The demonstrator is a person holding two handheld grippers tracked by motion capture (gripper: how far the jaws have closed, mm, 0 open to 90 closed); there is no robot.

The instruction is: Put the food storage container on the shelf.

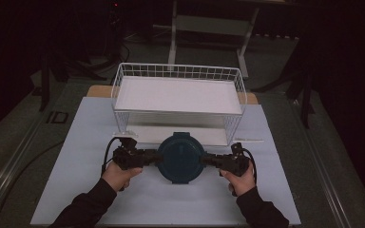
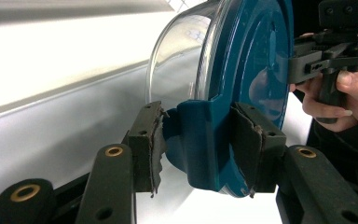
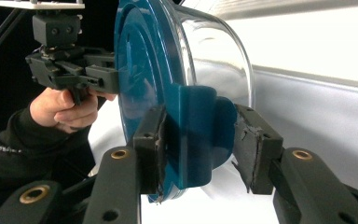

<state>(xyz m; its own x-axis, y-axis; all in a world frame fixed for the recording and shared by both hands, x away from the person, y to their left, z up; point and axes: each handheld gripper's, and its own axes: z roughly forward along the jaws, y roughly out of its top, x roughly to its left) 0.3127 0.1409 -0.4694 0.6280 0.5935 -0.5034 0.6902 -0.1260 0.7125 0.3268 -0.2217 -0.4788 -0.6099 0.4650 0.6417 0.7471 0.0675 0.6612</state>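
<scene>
Nearest the person, the round container (image 1: 181, 157) with its teal lid hangs between both hands, just in front of the wire rack (image 1: 178, 102), which is the landmark here. The left gripper (image 1: 153, 156) pinches the lid's clip tab (image 2: 198, 140) on the container's left side; the right gripper (image 1: 208, 160) clamps the opposite tab (image 3: 196, 135), so each is equally close. The container sits level with the rack's lower shelf (image 1: 180, 134), directly before its open front. Beyond, the rack's upper tray (image 1: 178, 95) stands bare, farther along the white surface (image 1: 90, 142).
</scene>
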